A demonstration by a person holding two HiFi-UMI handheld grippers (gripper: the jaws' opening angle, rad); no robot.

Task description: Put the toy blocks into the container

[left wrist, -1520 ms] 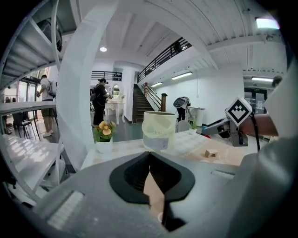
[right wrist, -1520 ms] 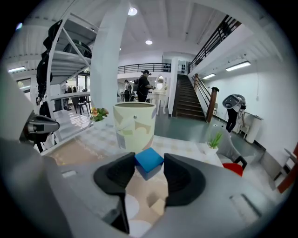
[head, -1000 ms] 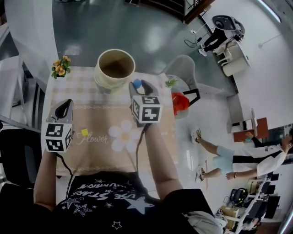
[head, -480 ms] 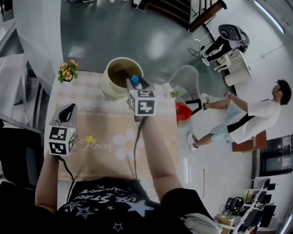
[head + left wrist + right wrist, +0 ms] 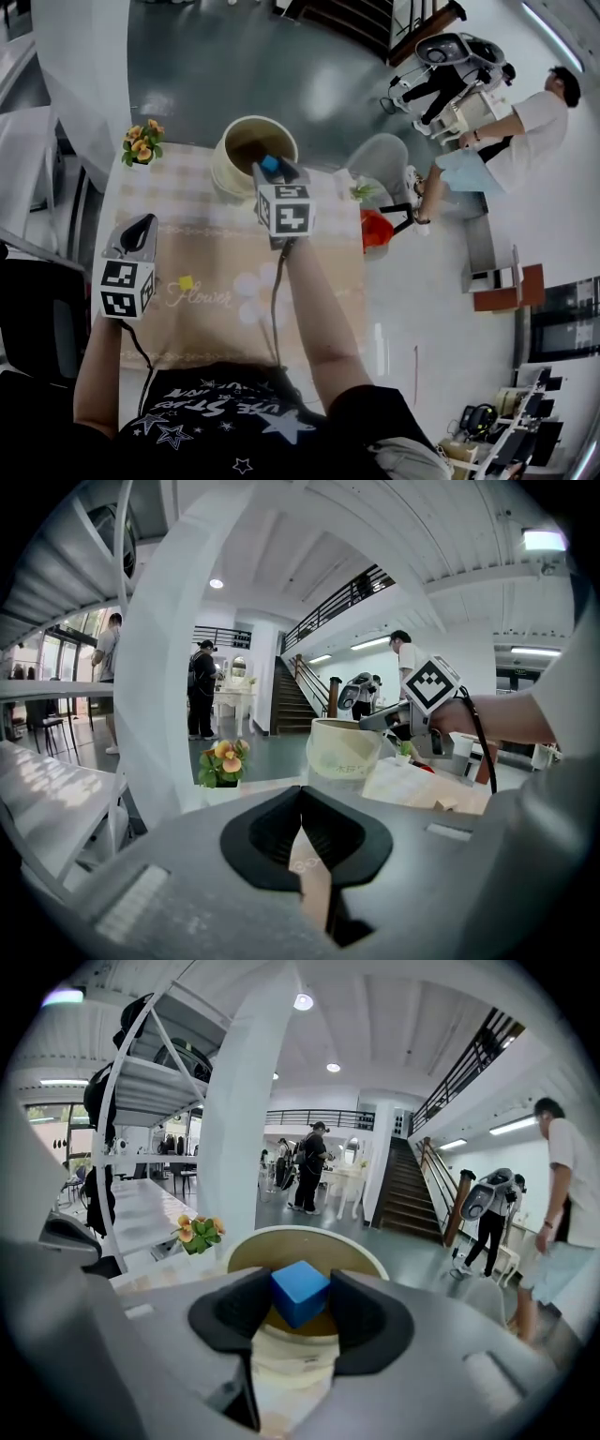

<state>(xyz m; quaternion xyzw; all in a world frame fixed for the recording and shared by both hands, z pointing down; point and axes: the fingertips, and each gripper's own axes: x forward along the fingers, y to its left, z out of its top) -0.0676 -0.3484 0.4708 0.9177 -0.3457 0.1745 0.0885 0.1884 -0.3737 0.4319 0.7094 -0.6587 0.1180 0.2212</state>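
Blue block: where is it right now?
Head view, upper centre: the blue block is clamped in the right hand-held gripper, at the near rim of the cream container.

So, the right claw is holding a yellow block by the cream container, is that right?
Not quite: the block is blue, not yellow, as the right gripper view shows. The right claw does hold it by the cream container.

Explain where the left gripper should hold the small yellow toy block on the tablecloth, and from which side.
Probably grip two opposite side faces, coming from above: the small yellow toy block lies flat and alone on the beige tablecloth, sides exposed, just right of the left gripper.
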